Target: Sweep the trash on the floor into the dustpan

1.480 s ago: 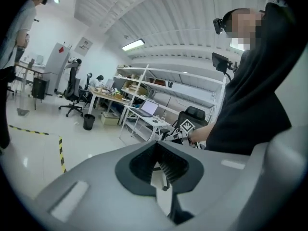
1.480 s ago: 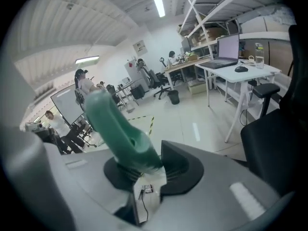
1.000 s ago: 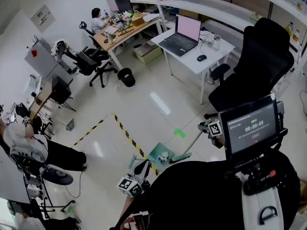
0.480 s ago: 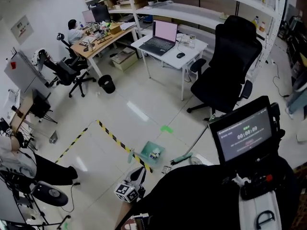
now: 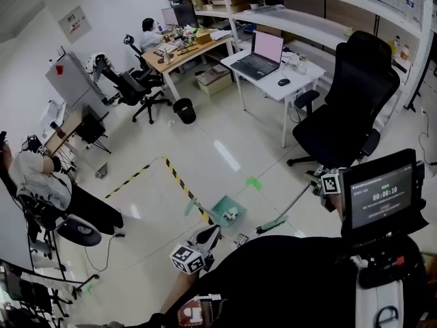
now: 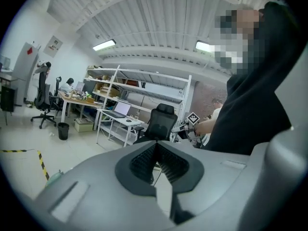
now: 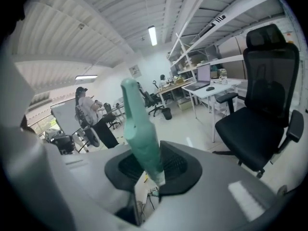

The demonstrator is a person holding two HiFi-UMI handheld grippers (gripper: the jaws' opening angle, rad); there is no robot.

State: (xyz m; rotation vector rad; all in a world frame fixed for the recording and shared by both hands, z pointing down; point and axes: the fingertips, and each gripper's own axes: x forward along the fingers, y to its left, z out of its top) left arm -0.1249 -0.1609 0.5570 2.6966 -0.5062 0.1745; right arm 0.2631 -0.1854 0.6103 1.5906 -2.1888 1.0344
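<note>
In the head view a teal dustpan [image 5: 222,209] sits on the floor with white trash [image 5: 231,215] in it. A small scrap [image 5: 240,238] lies just beside it. The broom's green head [image 5: 272,224] rests on the floor right of the dustpan, and its handle [image 5: 295,200] slants up to my right gripper [image 5: 321,183]. In the right gripper view that gripper [image 7: 150,170] is shut on the broom's teal handle [image 7: 137,124]. My left gripper [image 5: 212,231] hovers just short of the dustpan. Its fingertips [image 6: 155,147] meet with nothing between them.
Yellow-black tape [image 5: 179,182] runs across the floor to the dustpan, and a green mark [image 5: 254,182] lies nearby. A black office chair [image 5: 345,111] and a white desk [image 5: 311,70] with a laptop stand at the right. A seated person [image 5: 37,183] is at the left.
The head view has swung about. The broom head stays right of the dustpan and the left gripper stays close to it. The right gripper keeps its hold on the broom.
</note>
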